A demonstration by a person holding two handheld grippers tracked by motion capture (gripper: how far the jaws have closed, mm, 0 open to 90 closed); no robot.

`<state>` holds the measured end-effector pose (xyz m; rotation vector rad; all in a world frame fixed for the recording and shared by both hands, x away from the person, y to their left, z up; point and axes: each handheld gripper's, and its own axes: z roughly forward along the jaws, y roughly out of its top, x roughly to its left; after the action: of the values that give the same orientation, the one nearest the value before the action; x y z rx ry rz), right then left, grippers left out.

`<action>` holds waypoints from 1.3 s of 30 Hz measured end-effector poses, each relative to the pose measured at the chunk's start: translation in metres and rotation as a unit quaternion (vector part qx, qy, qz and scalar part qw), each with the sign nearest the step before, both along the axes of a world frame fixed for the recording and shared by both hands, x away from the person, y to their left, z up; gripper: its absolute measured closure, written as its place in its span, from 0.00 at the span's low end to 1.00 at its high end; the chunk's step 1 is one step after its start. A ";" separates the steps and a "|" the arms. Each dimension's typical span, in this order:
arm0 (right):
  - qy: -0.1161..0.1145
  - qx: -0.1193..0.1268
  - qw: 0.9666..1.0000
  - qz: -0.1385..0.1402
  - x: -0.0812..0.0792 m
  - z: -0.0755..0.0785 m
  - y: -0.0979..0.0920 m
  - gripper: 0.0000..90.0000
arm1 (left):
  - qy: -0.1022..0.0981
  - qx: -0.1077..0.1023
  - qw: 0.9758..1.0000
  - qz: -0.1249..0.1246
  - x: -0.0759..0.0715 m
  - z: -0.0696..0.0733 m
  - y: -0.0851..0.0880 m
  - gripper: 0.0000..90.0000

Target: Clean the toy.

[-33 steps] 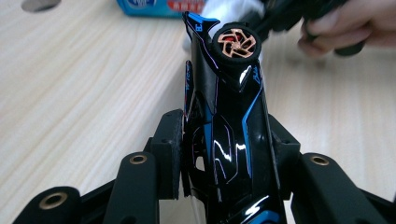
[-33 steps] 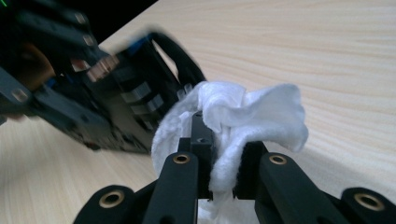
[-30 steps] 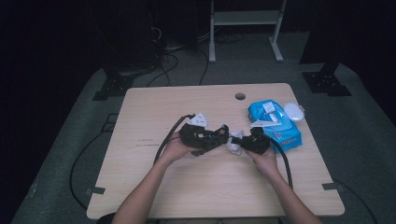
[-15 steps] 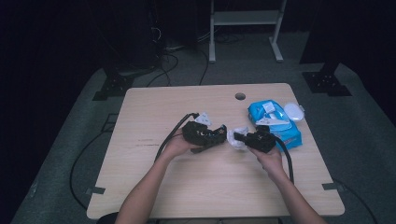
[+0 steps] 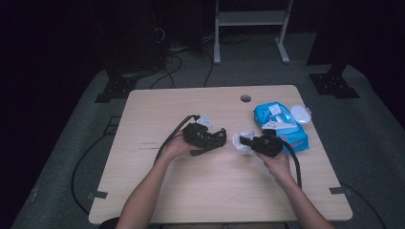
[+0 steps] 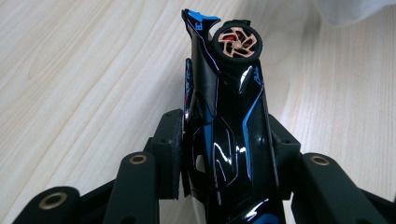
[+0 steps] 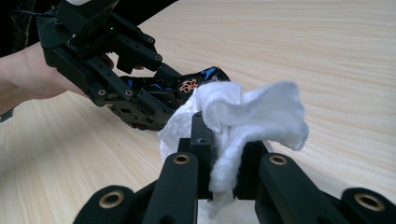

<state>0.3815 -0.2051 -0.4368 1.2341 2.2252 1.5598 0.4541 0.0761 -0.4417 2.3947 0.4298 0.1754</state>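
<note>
While the work in hand appears to be the wiping of a toy car, the left hand-held gripper (image 5: pixel 220 135) is clamped on that toy car (image 6: pixel 227 116), its two jaws pressing the glossy black and blue body from either flank. The car projects forward beyond the jaw tips, one bronze-spoked wheel (image 6: pixel 235 43) at its far end, clear of the pads. In my judgement it is gripped at mid-body for that reason: the nose and wheel are left exposed to whatever approaches from ahead. It is carried just above the bench (image 5: pixel 200 191), not resting on it as far as the high view allows.

Ahead of the left hand-held gripper, and close to it, stands the right hand-held gripper (image 5: pixel 242 141), its jaws pressed together on a bunched white wipe (image 7: pixel 243 116). The wipe is pinched low, so that a loose fold billows out past the jaw tips. From the right gripper view, that fold lies at the car's wheel end; whether it touches cannot be told. The padding forward of the jaws likely keeps hard parts off the paintwork.

Beyond the right hand-held gripper, on its far outer side, lies a blue wipe packet (image 5: pixel 282 126) with its lid flap (image 5: pixel 300 114) turned open, near enough to draw a fresh sheet.
</note>
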 end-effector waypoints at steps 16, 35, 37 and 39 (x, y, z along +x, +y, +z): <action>0.004 -0.006 1.000 -0.005 -0.004 -0.005 -0.007 0.89 | 0.052 -0.111 0.992 0.029 0.009 0.018 0.037 0.48; -0.005 -0.023 1.000 0.001 -0.010 -0.001 -0.010 0.89 | 0.060 -0.122 0.990 0.046 0.008 0.013 0.039 0.45; -0.009 -0.026 1.000 0.000 -0.013 -0.001 -0.013 0.89 | 0.049 -0.114 0.991 0.045 0.006 0.015 0.038 0.46; -0.013 -0.035 0.999 -0.001 -0.014 0.000 -0.014 0.89 | 0.041 -0.103 0.993 0.037 0.002 0.017 0.034 0.46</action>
<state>0.3672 -0.2193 -0.4368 1.1899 2.2426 1.4759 0.4558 0.1098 -0.4245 2.1894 0.5478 0.0614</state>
